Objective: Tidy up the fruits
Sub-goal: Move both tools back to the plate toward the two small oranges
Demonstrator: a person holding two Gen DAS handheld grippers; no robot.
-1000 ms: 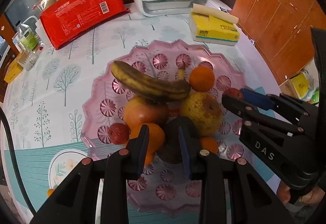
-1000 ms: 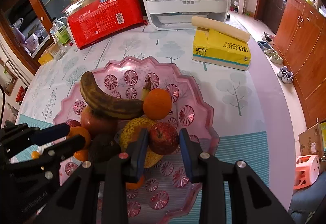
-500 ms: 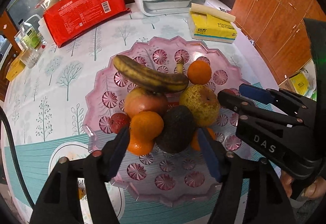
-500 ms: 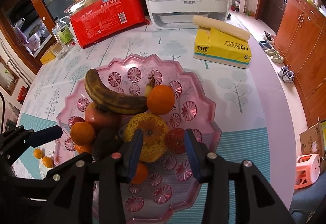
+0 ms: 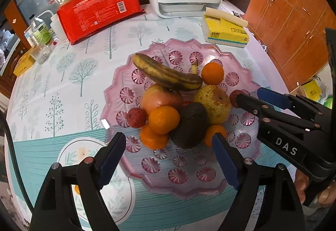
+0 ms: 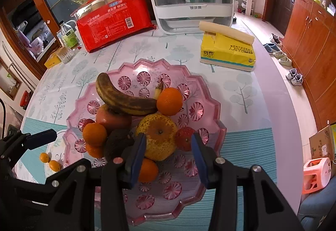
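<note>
We hold two grippers over a pink tray [image 5: 247,88] full of fruit; the tray sits on a table [image 5: 88,58] with a tree cloth. Our left gripper [image 5: 169,150] is wide open and holds nothing; its blue tips hang just in front of the pile, one on each side. Our right gripper [image 6: 168,150] is open too and holds nothing; a yellow pear [image 6: 158,135] and a small red fruit [image 6: 185,140] show in the gap between its tips, but we cannot tell if it touches them.

The fruit is heaped in the middle of the tray, so it leans on itself; a brown banana [image 5: 166,74] lies on top, across an apple [image 5: 160,97] and the pear, and we think that is why it stays up. A dark avocado [image 5: 190,125] sits at the front, with oranges [image 5: 163,119] beside it and under it; one more orange [image 6: 169,101] rests by the banana's end. Another small red fruit [image 5: 136,117] lies at the left edge of the pile.

Two tiny oranges [image 6: 50,161] are not in the tray; they lie on a white plate [image 5: 69,151] just beside it. We think those may be what is left to sort; most of the fruit looks done.

If we reach in again, we should go slow; a bump at the bottom could roll the round ones and tip the banana off.
</note>
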